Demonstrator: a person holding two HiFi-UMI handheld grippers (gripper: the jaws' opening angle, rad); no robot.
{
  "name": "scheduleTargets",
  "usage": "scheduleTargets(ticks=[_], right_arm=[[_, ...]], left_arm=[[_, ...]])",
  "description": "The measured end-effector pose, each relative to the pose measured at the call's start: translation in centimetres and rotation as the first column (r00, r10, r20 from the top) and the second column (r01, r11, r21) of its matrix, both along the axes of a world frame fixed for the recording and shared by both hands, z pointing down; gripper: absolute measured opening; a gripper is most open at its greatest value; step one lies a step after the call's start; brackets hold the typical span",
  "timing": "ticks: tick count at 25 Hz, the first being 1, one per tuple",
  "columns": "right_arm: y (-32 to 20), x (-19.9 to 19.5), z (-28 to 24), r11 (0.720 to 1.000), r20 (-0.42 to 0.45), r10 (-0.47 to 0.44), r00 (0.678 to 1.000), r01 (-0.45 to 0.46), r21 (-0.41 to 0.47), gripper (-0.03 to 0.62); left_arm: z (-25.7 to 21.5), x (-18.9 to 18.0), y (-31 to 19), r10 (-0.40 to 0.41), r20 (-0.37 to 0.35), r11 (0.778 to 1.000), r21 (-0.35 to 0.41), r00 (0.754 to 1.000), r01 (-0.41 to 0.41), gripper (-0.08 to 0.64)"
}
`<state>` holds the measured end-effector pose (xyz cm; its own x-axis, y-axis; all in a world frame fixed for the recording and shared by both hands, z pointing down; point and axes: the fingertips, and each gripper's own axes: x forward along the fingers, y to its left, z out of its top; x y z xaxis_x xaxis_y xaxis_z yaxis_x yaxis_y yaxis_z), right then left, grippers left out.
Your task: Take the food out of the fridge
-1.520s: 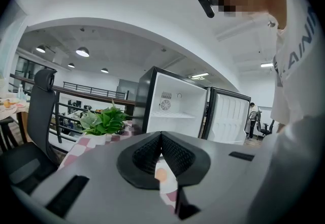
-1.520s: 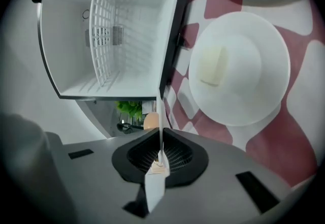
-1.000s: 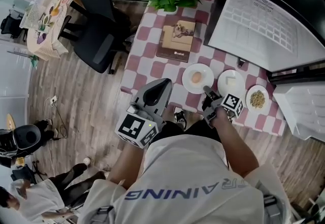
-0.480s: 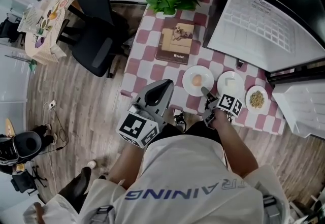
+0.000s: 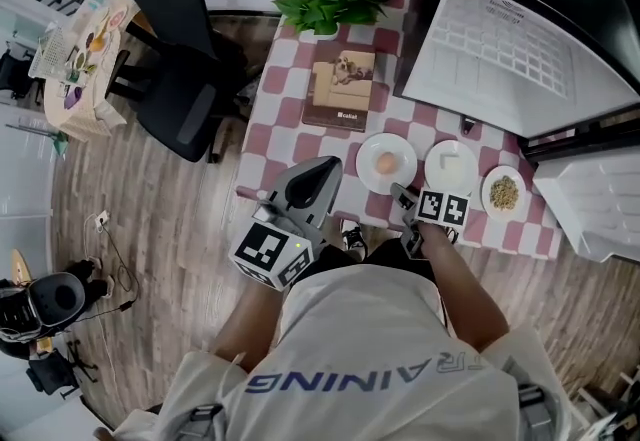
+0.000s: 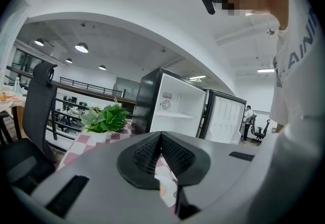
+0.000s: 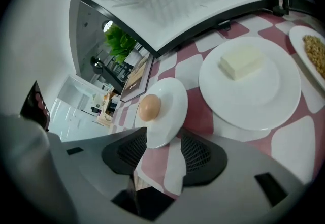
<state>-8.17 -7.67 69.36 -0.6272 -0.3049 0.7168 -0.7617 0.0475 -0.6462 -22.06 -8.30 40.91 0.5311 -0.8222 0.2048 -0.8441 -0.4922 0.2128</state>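
Right gripper [image 5: 401, 195], tilted down over the near edge of the checked table [image 5: 285, 119]: jaws apart, having just been opening, with the near rim of the small plate [image 7: 175, 97] between them but not pressed. The egg [image 7: 149, 107] sits on that plate just ahead of the jaws; a white block [image 7: 241, 62] on its own plate lies ahead to the right, a plate of grains [image 7: 316, 51] further right. Left gripper [image 6: 160, 136]: jaws together, empty, pointed towards the open fridge [image 6: 175, 111]

White T-shirt [image 5: 380, 329], grey mirrored lettering [image 5: 370, 376] across back. Grey-shelled left gripper [image 5: 327, 167], right gripper [image 5: 400, 194], each with black-and-white square-marker cube [image 5: 268, 251]. Black meshed pads [image 7: 199, 154] inside jaws.
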Motion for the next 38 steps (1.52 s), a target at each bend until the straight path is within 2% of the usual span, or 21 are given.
scheduleTargets(ticks=[3,5,8,12,15,17,23,28,33,38], right_arm=[[-0.3,1.2,-0.9,0.999,0.001,0.044,0.999,-0.044,0.012,0.202],[-0.9,2.2,-2.0,0.995,0.018,0.09,0.996,-0.091,0.038,0.158],[-2.2,3.8,-4.3,0.983,0.042,0.144,0.989,-0.148,0.112,0.052],[-4.4,5.8,-8.6,0.948,0.088,0.18,0.98,-0.197,0.249,0.031],[-6.0,7.7,-12.2,0.907,0.085,0.187,0.979,-0.206,0.368,0.026],[-7.0,9.0,-14.8,0.87,0.091,0.195,0.977,-0.215,0.444,0.025],[-8.6,13.6,-24.0,0.718,0.089,0.232,0.969,-0.232,0.657,0.021],[-8.1,16.6,-30.2,0.607,0.085,0.258,0.962,-0.23,0.761,0.021],[-7.6,17.7,-33.2,0.548,0.086,0.263,0.961,-0.222,0.807,0.02],[-7.5,17.8,-33.8,0.539,0.092,0.251,0.964,-0.218,0.814,0.02]], left_arm=[[-0.2,0.5,-0.4,0.017,-0.009,1.0,0.006,1.0,-0.017,0.008],[-0.6,1.1,-0.8,0.033,-0.016,0.999,0.017,0.999,-0.032,0.008],[-1.3,2.2,-1.3,0.059,-0.024,0.998,0.035,0.998,-0.058,0.008],[-2.4,4.0,-2.2,0.101,-0.027,0.993,0.063,0.994,-0.1,0.008],[-3.3,5.5,-2.9,0.133,-0.028,0.988,0.085,0.991,-0.13,0.008],[-4.0,6.6,-3.4,0.152,-0.025,0.984,0.103,0.988,-0.149,0.008],[-5.9,10.4,-5.3,0.225,-0.027,0.963,0.161,0.974,-0.218,0.008],[-7.4,12.6,-5.8,0.255,-0.019,0.947,0.204,0.967,-0.246,0.008],[-7.9,13.6,-5.8,0.267,-0.028,0.943,0.214,0.963,-0.255,0.008],[-7.9,14.2,-5.5,0.267,-0.021,0.944,0.206,0.963,-0.257,0.008]])
